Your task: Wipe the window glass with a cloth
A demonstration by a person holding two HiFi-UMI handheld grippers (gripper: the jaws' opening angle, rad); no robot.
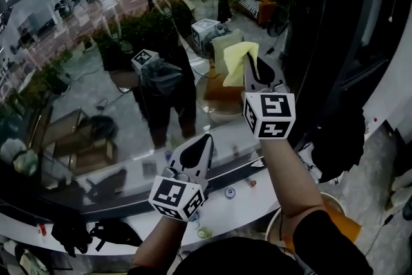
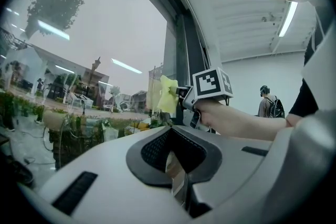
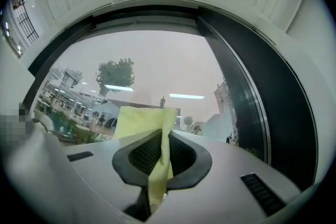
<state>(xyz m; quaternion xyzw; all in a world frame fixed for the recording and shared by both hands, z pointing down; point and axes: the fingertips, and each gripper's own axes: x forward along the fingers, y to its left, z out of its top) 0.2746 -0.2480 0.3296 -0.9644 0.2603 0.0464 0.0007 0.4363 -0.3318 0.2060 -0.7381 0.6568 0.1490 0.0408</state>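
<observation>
Cloth: yellow, pinched in the closed right gripper, held up near the window glass
Left gripper: jaws together, empty, lower down
Doing it well: press the cloth flat, overlap strokes, keep jaws off the glass
Count: one cloth, two grippers

The cloth looks soft and matt, the window glass smooth, glossy and reflective.
</observation>
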